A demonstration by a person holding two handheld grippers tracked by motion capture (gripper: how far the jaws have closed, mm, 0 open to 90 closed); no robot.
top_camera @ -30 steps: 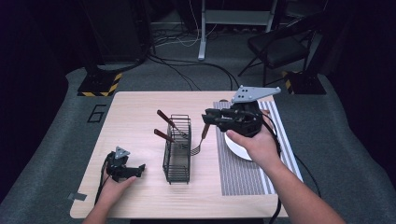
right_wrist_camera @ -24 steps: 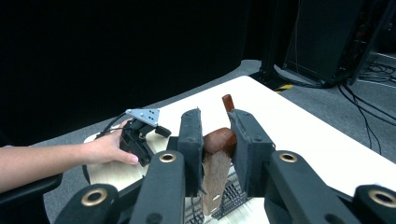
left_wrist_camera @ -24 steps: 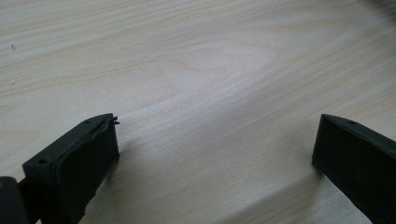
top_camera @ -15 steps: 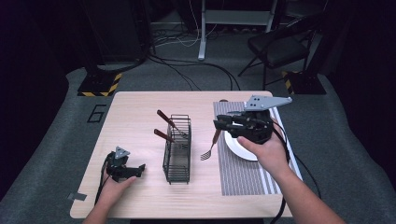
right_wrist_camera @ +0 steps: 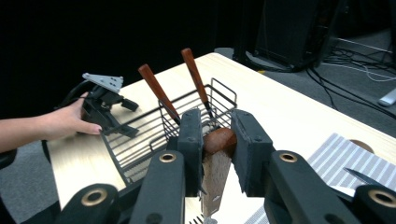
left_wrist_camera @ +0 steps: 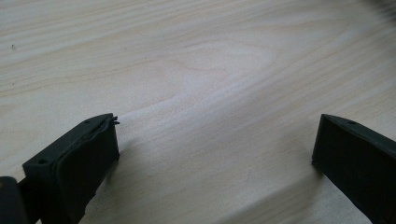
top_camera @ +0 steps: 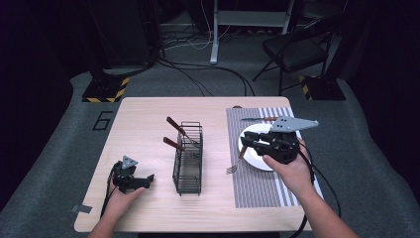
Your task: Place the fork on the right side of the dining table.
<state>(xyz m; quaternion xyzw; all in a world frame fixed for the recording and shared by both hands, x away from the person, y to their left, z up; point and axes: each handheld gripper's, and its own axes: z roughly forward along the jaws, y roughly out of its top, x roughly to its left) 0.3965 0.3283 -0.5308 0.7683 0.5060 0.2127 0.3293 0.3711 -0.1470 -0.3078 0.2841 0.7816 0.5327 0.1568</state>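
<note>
Wood-handled fork (top_camera: 236, 162): it is hanging tines-down from the right gripper (top_camera: 247, 144), over the left edge of the striped placemat (top_camera: 257, 186), between the wire caddy (top_camera: 188, 158) and the white plate (top_camera: 255, 159).
Change: a second ago the fork was being held just beside the caddy; the right hand is now carrying it rightward and lower, over to the mat side.
Meaning: judging by that, cutlery is being taken out of the caddy and laid at the place setting; this fork is looking close to being set down left of the plate.
Right jaws: they are clamping narrowly on the fork's brown handle (right_wrist_camera: 218, 140), the rounded handle end sticking up between the pads in the right gripper view.
Fork's look: reddish-brown wooden handle, slim metal neck, pale steel tines pointing down at the mat; it is hanging nearly upright, slightly tilted.
Left gripper (top_camera: 132, 181): it is resting on the light wooden table (top_camera: 143, 124) left of the caddy, jaws standing wide with nothing between them.
Remaining in caddy: two more red-brown handles (top_camera: 174, 125) are leaning out of the far end.
Already at the setting: a knife (top_camera: 257, 119) is lying on the mat beyond the plate.
</note>
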